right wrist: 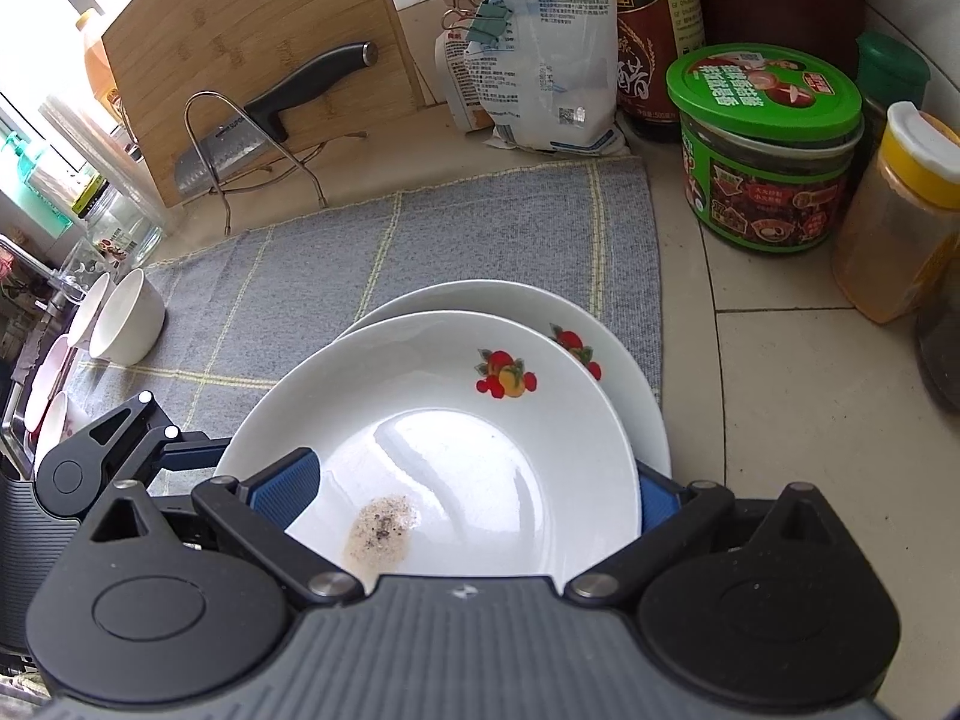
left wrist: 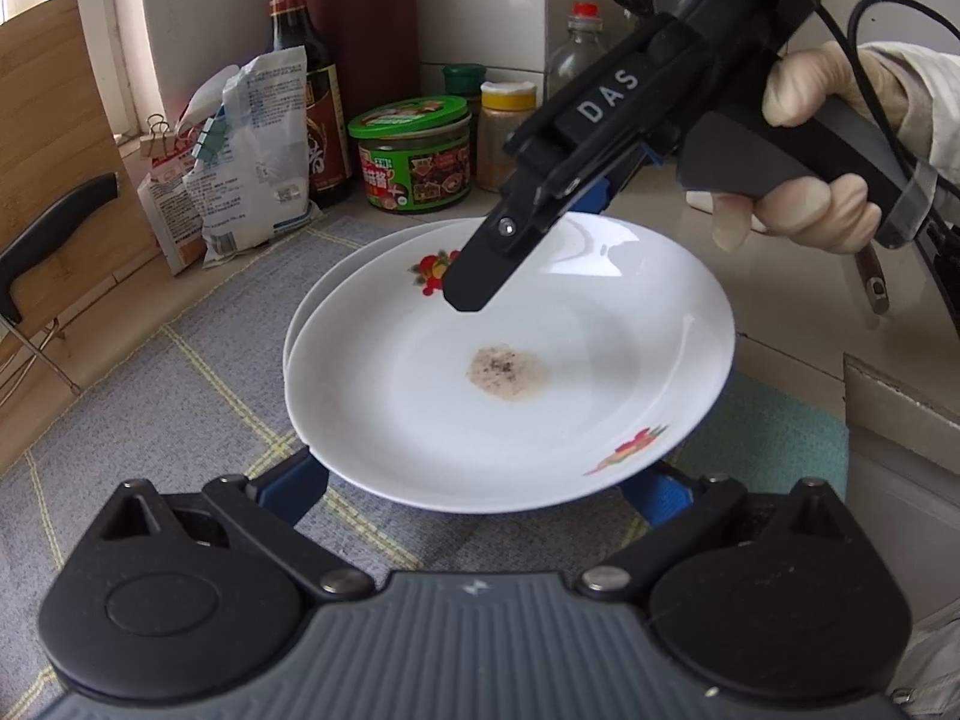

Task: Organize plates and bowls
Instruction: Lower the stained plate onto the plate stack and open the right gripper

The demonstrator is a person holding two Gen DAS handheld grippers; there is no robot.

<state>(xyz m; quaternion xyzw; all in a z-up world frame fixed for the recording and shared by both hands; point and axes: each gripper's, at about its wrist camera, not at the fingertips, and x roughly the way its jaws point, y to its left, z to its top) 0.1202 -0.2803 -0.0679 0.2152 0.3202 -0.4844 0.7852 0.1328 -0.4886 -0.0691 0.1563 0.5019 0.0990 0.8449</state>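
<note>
A white plate with fruit prints and a brown crumb stain [left wrist: 510, 360] [right wrist: 456, 444] lies above a second matching plate [left wrist: 360, 258] [right wrist: 624, 354] on a grey mat. My right gripper [left wrist: 480, 282] [right wrist: 474, 498] is shut on the top plate's rim, one finger over the plate, one under it. My left gripper [left wrist: 486, 489] is open under the plate's near rim, its blue fingers [left wrist: 294, 486] spread at both sides; it also shows in the right wrist view [right wrist: 180, 450]. Two white bowls [right wrist: 123, 315] stand at the mat's left edge.
The grey checked mat [right wrist: 420, 240] covers the counter. Behind it stand a green-lidded jar [right wrist: 768, 150], a yellow-lidded spice jar [right wrist: 900, 216], a soy sauce bottle [left wrist: 303, 78], bags [left wrist: 252, 162], and a cutting board with a knife [right wrist: 264, 60]. More bowls [right wrist: 54, 372] sit in a sink at left.
</note>
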